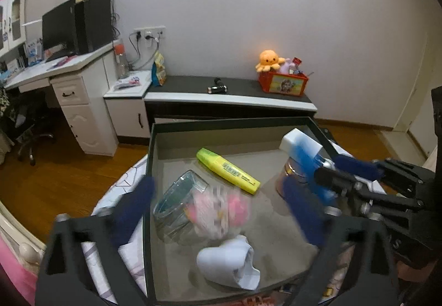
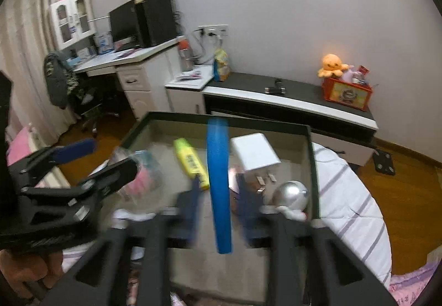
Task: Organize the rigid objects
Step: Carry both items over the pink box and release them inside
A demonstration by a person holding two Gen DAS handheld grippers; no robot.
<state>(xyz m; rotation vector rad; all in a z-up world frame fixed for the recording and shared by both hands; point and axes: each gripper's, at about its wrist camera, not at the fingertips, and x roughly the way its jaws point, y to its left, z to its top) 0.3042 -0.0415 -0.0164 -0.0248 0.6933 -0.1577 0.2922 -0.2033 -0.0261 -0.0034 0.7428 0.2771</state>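
A dark-rimmed tray lies on the bed. In it are a yellow highlighter, a clear glass jar on its side, a blurred pink and white soft thing, a white rolled sock, a white charger and a silver ball. My left gripper is open, its fingers either side of the jar and the soft thing. My right gripper is shut on a flat blue object, held upright above the tray.
The bed has a white striped cover. Behind the tray stands a low dark-topped cabinet with an orange toy box and orange plush. A white desk with monitor stands at left. The floor is wooden.
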